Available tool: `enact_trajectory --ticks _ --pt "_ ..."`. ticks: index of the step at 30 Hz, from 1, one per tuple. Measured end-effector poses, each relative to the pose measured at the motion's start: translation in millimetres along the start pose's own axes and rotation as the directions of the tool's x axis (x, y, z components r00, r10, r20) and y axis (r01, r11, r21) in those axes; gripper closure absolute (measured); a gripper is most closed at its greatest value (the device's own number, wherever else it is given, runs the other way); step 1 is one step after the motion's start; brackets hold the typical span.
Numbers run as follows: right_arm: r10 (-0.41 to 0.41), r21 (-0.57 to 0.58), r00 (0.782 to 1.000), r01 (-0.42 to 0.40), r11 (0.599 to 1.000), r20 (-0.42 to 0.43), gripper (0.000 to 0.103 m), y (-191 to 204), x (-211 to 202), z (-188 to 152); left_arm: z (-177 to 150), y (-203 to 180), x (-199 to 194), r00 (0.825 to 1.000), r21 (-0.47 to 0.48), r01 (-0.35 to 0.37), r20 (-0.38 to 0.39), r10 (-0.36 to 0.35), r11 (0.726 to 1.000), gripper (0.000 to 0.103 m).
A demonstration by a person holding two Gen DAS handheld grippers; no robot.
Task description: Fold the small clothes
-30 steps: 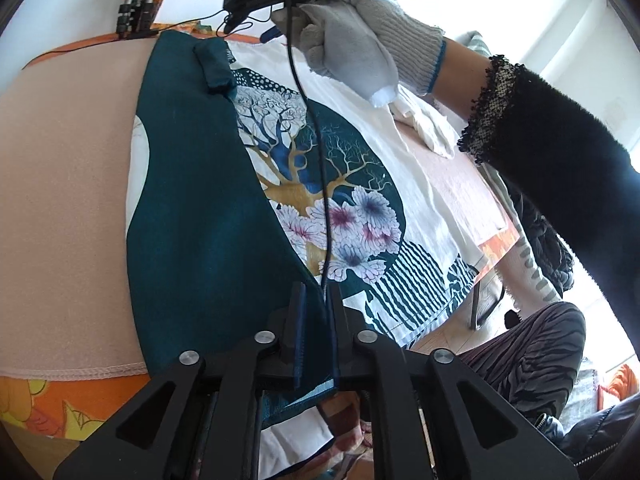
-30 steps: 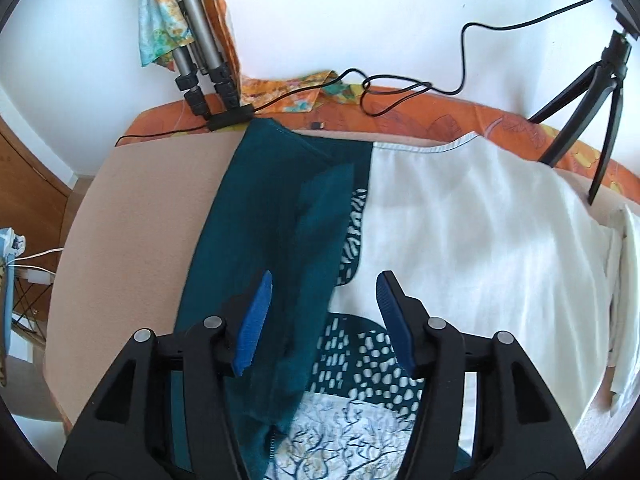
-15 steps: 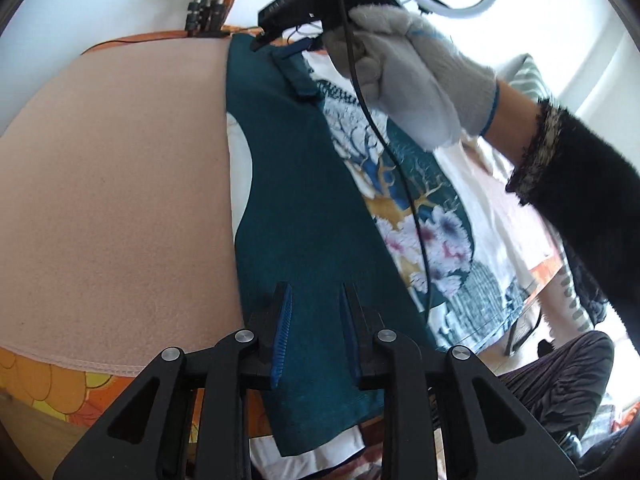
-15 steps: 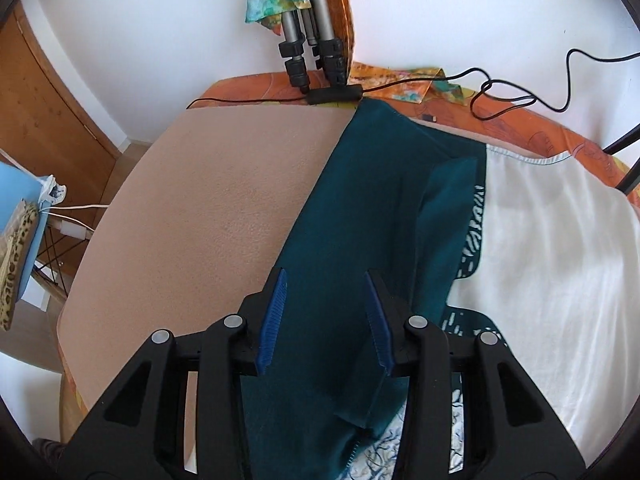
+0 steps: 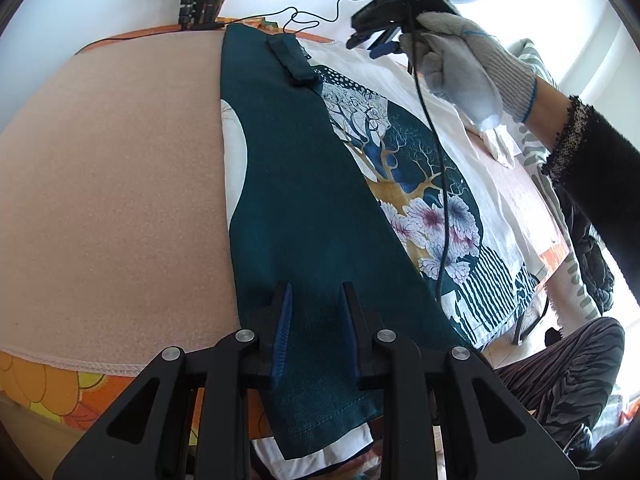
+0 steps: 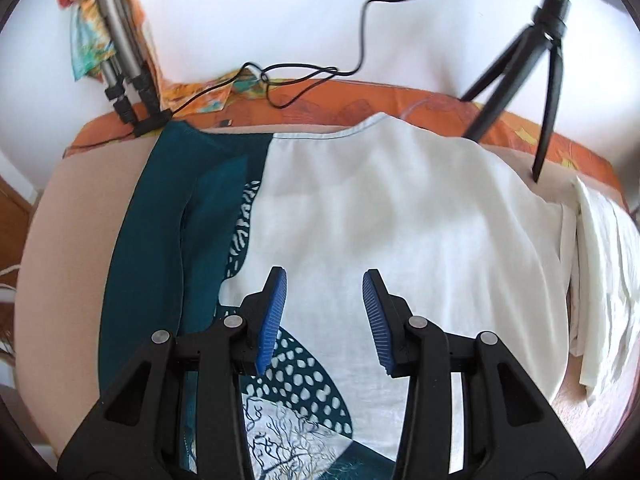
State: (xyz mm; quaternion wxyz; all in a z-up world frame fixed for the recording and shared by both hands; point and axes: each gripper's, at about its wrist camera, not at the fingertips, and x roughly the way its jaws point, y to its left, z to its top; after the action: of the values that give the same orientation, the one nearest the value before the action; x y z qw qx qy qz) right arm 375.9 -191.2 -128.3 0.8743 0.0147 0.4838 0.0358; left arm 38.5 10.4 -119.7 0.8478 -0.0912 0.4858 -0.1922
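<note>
- Left gripper (image 5: pixel 314 328) sat at lower centre of the left wrist view, fingers apart, nothing between the blue pads (image 5: pixel 282 330); it was over the teal panel of the shirt (image 5: pixel 304 208).
- Shirt lay flat on the peach blanket (image 5: pixel 112 184), running from the upper centre of the frame down to the bottom edge. Teal side panel was folded in over the printed front; tree-and-flower print (image 5: pixel 420 184) was exposed to its right.
- Folded teal sleeve (image 5: pixel 292 60) lay at the top of the panel, upper centre.
- Right gripper (image 6: pixel 325 322) was at lower centre of the right wrist view, jaws wide apart, holding nothing, above the white part of the shirt (image 6: pixel 400 216).
- Same gripper showed in the left view at upper right (image 5: pixel 378 40), held in a gloved hand (image 5: pixel 460 64), with its cable (image 5: pixel 436 184) hanging across the print.
- Black tripod (image 6: pixel 532 64) stood at upper right of the right view, a second tripod's legs (image 6: pixel 124 76) at upper left.
- Loose white cloth (image 6: pixel 604 264) lay at the right edge, beside the shirt.
</note>
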Motion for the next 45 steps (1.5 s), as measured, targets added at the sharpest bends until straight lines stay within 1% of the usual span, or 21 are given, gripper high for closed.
enact_trajectory --ticks 2,4,8,9,10,13,14,17,21,22,24,25,27,29,31,34,37,39,43,44,45 --pt "0.056 0.036 0.998 -0.057 0.998 0.019 0.061 -15.7 -10.6 -2.7 0.6 1.0 0.7 1.0 -0.014 0.005 0.001 -0.005 1.0 0.081" --pt "0.118 0.022 0.992 -0.119 0.993 0.033 0.061 -13.0 -17.0 -7.4 0.3 -1.5 1.4 1.0 0.001 -0.005 0.004 0.005 1.0 0.081" --pt "0.238 -0.061 0.971 -0.236 0.97 0.022 0.062 28.0 -18.4 -21.4 -0.4 -5.5 2.7 1.0 0.019 -0.02 0.011 0.019 1.0 0.081" --pt "0.263 -0.077 0.965 -0.261 0.962 0.014 0.067 39.5 -16.3 -23.9 0.2 -4.7 2.5 1.0 0.018 -0.019 0.011 0.018 1.0 0.081" --pt "0.289 -0.087 0.957 -0.288 0.954 0.004 0.069 50.6 -13.3 -25.0 0.3 -4.7 2.9 1.0 0.016 -0.017 0.011 0.017 1.0 0.081" --pt "0.336 -0.085 0.941 -0.337 0.938 -0.019 0.069 79.3 0.7 -21.6 0.3 -5.3 3.4 1.0 0.017 -0.015 0.01 0.015 1.0 0.081" --pt "0.346 -0.088 0.938 -0.347 0.934 -0.028 0.069 88.2 6.6 -18.7 0.0 -5.6 3.7 1.0 0.017 -0.015 0.011 0.015 1.0 0.081" --pt "0.33 -0.105 0.943 -0.333 0.937 -0.047 0.069 111.8 24.9 -10.9 -0.4 -5.3 3.7 1.0 0.017 -0.013 0.011 0.012 1.0 0.081" --pt "0.281 -0.102 0.956 -0.29 0.952 -0.087 0.069 120.2 49.8 -6.2 0.6 -4.2 3.5 1.0 0.008 -0.005 0.007 0.005 1.0 0.081" --pt "0.269 -0.104 0.959 -0.277 0.955 -0.084 0.072 118.3 51.6 -6.1 0.6 -4.1 3.4 1.0 0.008 -0.003 0.008 0.003 1.0 0.081" --pt "0.242 -0.107 0.966 -0.251 0.962 -0.087 0.072 111.2 50.8 -3.6 0.6 -4.3 3.4 1.0 0.012 -0.004 0.009 0.004 1.0 0.081" --pt "0.192 -0.113 0.978 -0.201 0.973 -0.085 0.072 105.4 49.4 -2.6 0.5 -4.8 3.7 1.0 0.014 -0.006 0.01 0.005 1.0 0.081" --pt "0.1 -0.113 0.992 -0.108 0.988 -0.071 0.072 87.4 45.0 2.4 0.5 -5.4 3.9 1.0 0.015 -0.009 0.011 0.008 1.0 0.081" --pt "0.035 -0.071 0.997 -0.039 0.997 -0.067 0.072 62.3 38.2 6.8 0.6 -5.1 3.9 1.0 0.01 -0.009 0.012 0.009 1.0 0.081" --pt "0.004 -0.008 0.999 -0.004 1.0 -0.051 0.072 35.8 27.4 9.8 0.8 -4.4 3.7 1.0 0.006 -0.007 0.012 0.007 1.0 0.081" --pt "0.046 0.031 0.999 -0.046 0.998 -0.019 0.072 9.7 3.8 8.6 0.4 -2.3 2.4 1.0 -0.002 -0.001 0.012 0.001 1.0 0.081" --pt "0.068 0.022 0.998 -0.068 0.997 0.005 0.072 -4.8 -22.0 0.0 -1.5 -0.1 -2.4 1.0 -0.017 0.004 0.019 -0.004 1.0 0.081" --pt "0.109 0.016 0.994 -0.11 0.994 0.02 0.071 -14.8 -42.3 -8.2 -4.0 0.4 -10.3 0.999 -0.017 0.012 0.043 -0.011 1.0 0.081" --pt "0.179 0.015 0.982 -0.18 0.984 0.065 0.069 -36.4 -88.1 -28.7 -8.9 -9.3 -22.9 0.997 0.017 0.031 0.074 -0.032 0.999 0.08" --pt "0.185 0.017 0.98 -0.187 0.982 0.075 0.068 -41.6 -98.5 -34.3 -10.2 -13.5 -25.2 0.996 0.03 0.03 0.081 -0.032 0.999 0.077" --pt "0.19 0.018 0.978 -0.193 0.981 0.087 0.067 -48.5 -110.0 -40.8 -11.2 -19.6 -27.5 0.995 0.049 0.026 0.091 -0.031 0.998 0.077"
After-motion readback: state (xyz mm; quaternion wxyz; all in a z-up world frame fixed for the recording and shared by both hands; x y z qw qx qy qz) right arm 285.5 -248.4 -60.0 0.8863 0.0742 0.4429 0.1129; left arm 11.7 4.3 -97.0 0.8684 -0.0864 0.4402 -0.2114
